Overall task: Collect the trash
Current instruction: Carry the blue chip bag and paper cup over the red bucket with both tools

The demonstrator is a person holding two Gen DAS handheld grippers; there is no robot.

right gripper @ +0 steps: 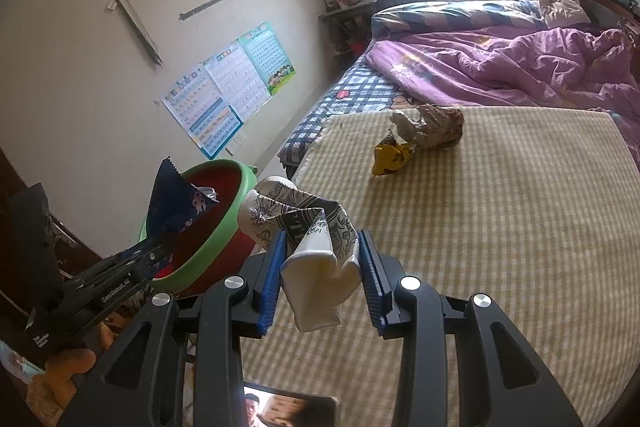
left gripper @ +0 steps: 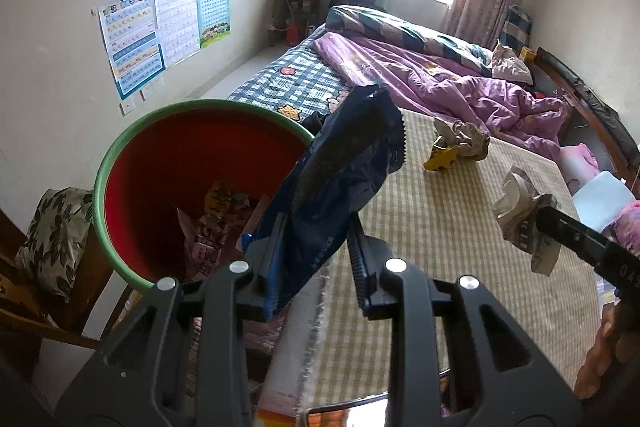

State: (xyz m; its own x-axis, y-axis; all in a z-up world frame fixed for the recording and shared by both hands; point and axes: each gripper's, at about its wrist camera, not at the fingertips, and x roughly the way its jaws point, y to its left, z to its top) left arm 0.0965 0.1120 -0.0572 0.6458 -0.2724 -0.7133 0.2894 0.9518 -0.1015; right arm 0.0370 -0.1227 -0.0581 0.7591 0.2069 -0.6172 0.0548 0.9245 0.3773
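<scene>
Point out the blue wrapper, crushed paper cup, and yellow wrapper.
blue wrapper [left gripper: 340, 167], left wrist view, crinkled middle.
crushed paper cup [right gripper: 316, 259], right wrist view, white base.
yellow wrapper [right gripper: 390, 157], right wrist view, center.

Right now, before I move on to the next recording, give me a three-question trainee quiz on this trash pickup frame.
1. True or false: the left gripper holds a dark blue snack wrapper near the red bin with the green rim.
2. Multiple choice: the right gripper is clamped on A) a yellow wrapper, B) a crushed paper cup, C) nothing.
3. Fill in: two pieces of trash lie side by side on the checked mat, a yellow wrapper and a crumpled brown ____.

Key: 1 true; 2 B; 3 paper.
</scene>
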